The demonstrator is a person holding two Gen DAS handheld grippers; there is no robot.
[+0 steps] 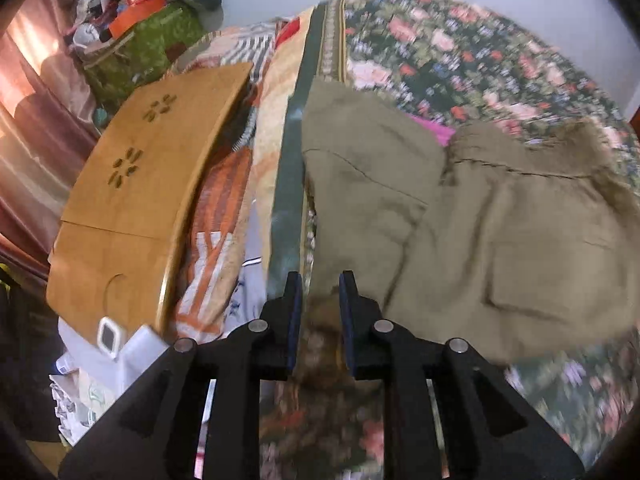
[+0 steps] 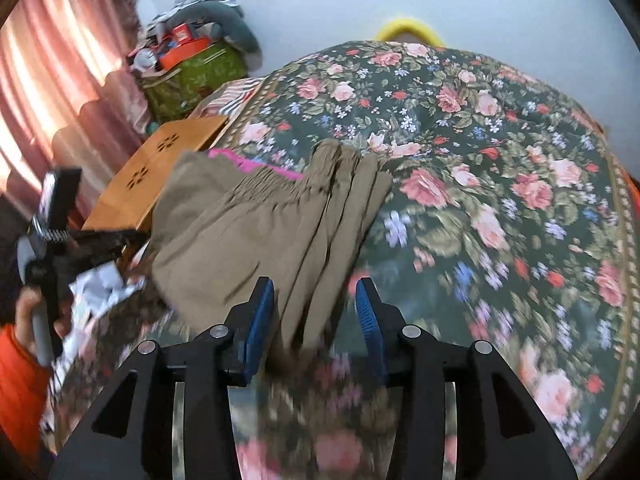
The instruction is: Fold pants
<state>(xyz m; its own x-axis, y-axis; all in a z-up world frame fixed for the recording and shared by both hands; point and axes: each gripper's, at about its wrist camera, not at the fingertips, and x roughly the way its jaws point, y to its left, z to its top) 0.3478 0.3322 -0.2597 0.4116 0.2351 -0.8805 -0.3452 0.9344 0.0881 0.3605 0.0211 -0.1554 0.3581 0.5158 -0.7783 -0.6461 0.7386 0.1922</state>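
Khaki pants (image 2: pixel 256 224) lie on the floral bed (image 2: pixel 480 168) near its left edge, legs already stacked, so partly folded; crosswise folds left. Left claw (image 1: pixel 320 304) narrow, pinching pants fabric. Right claw (image 2: pixel 316 304) wide, straddling the hem, holding nothing.

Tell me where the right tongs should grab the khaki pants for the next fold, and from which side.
Grip the near end of the folded khaki pants, where the stacked edges run between the open right tongs. Come in low from the near side, along the flowered green bedspread: the layers fan apart toward the gathered waistband, so pinching them together here likely keeps the stack aligned.
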